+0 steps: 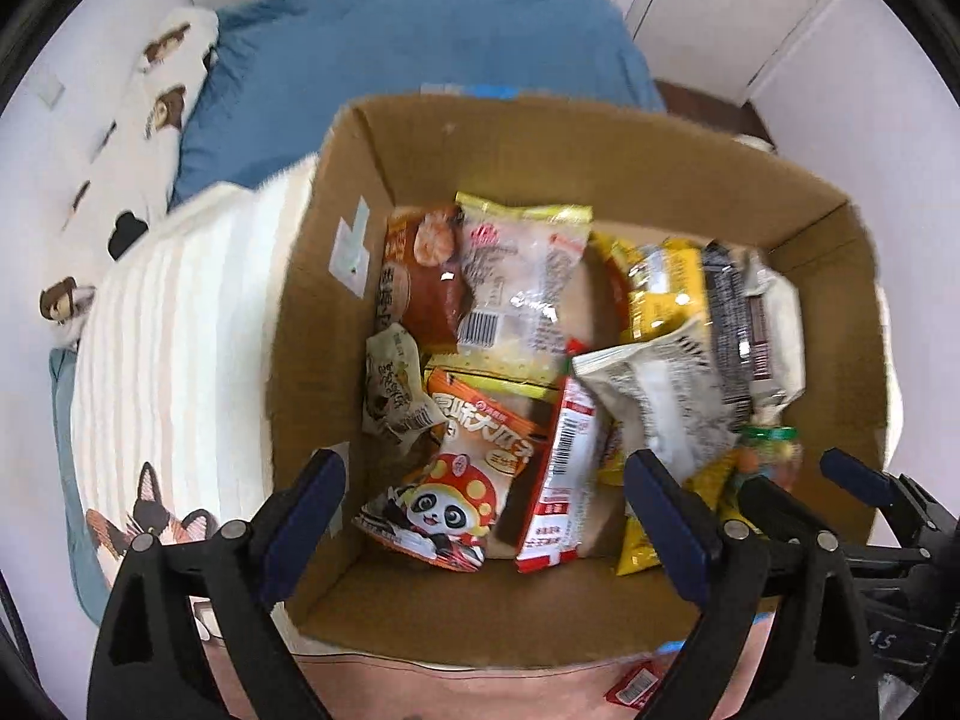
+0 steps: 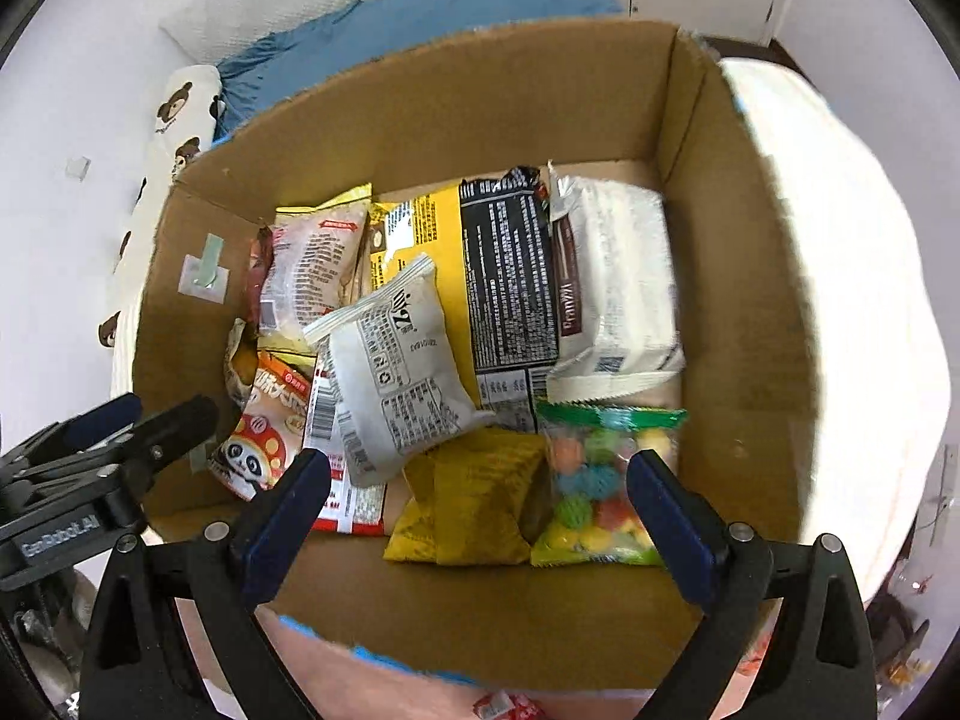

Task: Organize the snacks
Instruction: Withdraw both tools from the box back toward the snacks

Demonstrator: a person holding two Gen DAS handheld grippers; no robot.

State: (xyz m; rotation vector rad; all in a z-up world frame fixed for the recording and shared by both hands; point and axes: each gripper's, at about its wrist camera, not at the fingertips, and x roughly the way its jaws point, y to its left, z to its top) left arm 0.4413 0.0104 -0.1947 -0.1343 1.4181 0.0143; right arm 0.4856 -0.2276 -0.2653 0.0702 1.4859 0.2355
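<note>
A cardboard box [image 1: 540, 144] is seen from above in both wrist views, set on a bed with a striped white cover [image 1: 180, 312] and a blue sheet [image 1: 390, 42]. The snacks lie inside the box, piled on its floor.

On the left side a panda packet [image 1: 444, 504] lies near the front wall, with a red-and-white packet [image 1: 564, 468] just beside it. Further back, a clear bun pack [image 1: 516, 276] overlaps a brown packet [image 1: 420, 276]. A white bag [image 2: 402, 372] is tilted across the middle, over a yellow-and-black bag [image 2: 480, 252]. At the front right, a candy bag [image 2: 600, 480] and a dull yellow packet [image 2: 474, 498] lie touching.

The left gripper [image 1: 486, 516] is held over the box with its jaws spread wide and nothing between them. The right gripper [image 2: 480, 510] is likewise spread, empty, above the candy bag and yellow packet.
</note>
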